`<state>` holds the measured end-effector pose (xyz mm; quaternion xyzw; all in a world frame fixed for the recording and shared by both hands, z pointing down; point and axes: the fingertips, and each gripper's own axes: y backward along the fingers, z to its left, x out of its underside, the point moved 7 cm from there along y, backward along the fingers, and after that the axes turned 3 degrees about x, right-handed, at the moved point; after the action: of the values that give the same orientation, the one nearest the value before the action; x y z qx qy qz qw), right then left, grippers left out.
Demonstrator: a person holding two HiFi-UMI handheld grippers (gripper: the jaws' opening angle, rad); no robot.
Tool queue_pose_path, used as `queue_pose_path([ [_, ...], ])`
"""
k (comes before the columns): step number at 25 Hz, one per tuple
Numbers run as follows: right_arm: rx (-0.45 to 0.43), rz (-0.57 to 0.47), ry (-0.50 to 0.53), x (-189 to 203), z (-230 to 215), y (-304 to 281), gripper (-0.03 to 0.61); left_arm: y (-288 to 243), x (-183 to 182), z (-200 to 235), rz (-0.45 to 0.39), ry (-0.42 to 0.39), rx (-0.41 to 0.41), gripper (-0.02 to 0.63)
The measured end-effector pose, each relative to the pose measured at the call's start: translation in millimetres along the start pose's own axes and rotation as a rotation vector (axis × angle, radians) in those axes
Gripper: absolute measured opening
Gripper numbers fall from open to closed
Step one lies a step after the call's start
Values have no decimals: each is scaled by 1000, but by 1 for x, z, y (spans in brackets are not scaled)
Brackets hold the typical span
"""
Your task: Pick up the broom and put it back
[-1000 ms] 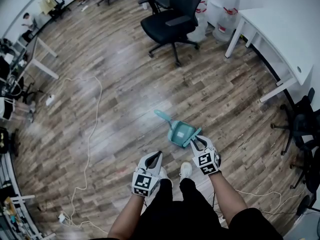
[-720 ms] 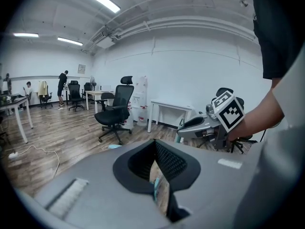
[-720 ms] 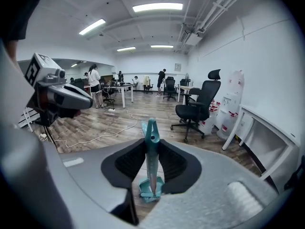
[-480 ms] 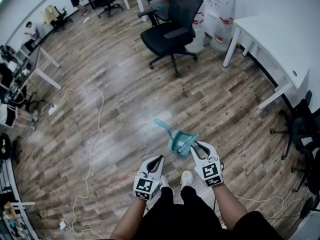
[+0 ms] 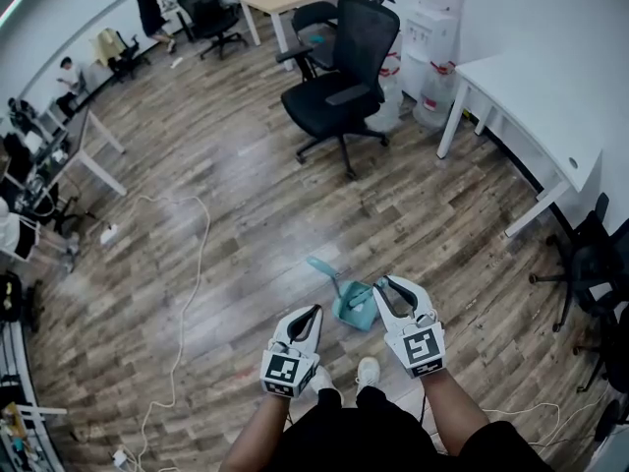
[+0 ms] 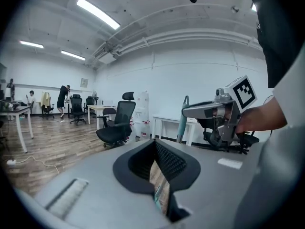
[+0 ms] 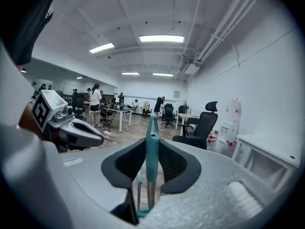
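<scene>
The left gripper (image 5: 312, 314) and right gripper (image 5: 384, 287) have both come up since a second ago, side by side on the viewer's side of the black office chair (image 5: 339, 67), and the teal broom (image 5: 347, 301) has risen with them off the wood floor (image 5: 246, 195), where it lay before. The right tongs are clenched on the broom's handle (image 7: 152, 147), which stands upright between the pads with its hanging hole above them. The left tongs are closed to a thin slit with nothing in them. The broom hangs well short of the chair, just beyond one white shoe (image 5: 368, 370). Its lower end is partly covered by the right gripper in the head view and lost inside the jaws in the right gripper view, so whether the broad teal body is brush or dustpan is hard to make out. A pale cable (image 5: 187, 264) trails over the floor left of the chair; the white table (image 5: 550, 87) to the chair's right is cut off by the frame edge
</scene>
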<state>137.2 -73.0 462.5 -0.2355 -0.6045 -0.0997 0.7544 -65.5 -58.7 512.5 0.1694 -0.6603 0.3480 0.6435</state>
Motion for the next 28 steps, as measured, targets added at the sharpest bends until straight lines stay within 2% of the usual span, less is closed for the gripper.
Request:
queue_pose_path([
  [7, 14, -138, -2, -53, -3, 7, 89, 1, -33, 11, -81, -24, -3, 18],
  [11, 26, -191, 0, -77, -6, 12, 89, 2, -39, 13, -71, -35, -8, 19],
  [25, 91, -342, 16, -140, -17, 38, 89, 6, -81, 14, -207, -87, 26, 20],
  [28, 110, -371, 18, -149, -20, 46, 89, 7, -84, 15, -210, -85, 25, 20],
])
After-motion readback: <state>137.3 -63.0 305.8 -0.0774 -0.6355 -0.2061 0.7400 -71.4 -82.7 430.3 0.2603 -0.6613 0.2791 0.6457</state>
